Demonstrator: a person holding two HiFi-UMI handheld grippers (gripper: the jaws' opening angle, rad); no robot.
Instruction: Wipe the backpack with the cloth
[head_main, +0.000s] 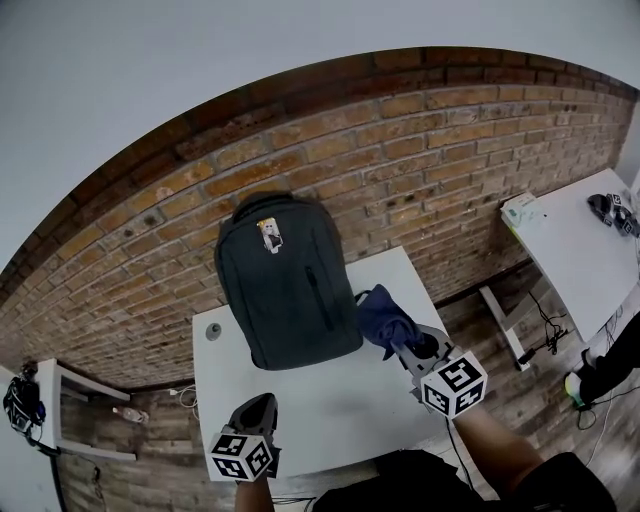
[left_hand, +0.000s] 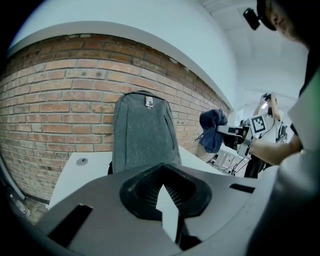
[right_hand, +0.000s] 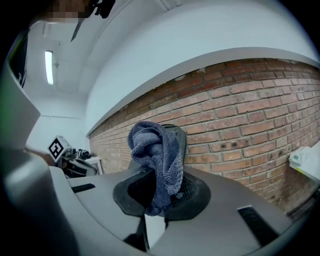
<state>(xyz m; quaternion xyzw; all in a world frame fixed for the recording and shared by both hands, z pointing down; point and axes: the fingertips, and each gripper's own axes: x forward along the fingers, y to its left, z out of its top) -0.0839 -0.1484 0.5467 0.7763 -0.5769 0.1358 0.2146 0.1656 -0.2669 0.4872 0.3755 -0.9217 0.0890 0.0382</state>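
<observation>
Approach step: our right tongs (head_main: 398, 348) clamp the blue cloth (head_main: 383, 315) just beside the backpack (head_main: 288, 285), which stands on the tabletop (head_main: 330, 410). Left tongs (head_main: 256, 405) closed, empty. Next we likely need to press the cloth against its front.

I have the backpack (head_main: 285, 280) standing on the table (head_main: 330, 410), against the brick wall (head_main: 420, 140) behind it. My right gripper (head_main: 398, 345) is to its right with the cloth (head_main: 383, 318) in its jaws, just beside the backpack. My left gripper (head_main: 257, 407) is over the table's front-left, before the backpack, jaws together
</observation>
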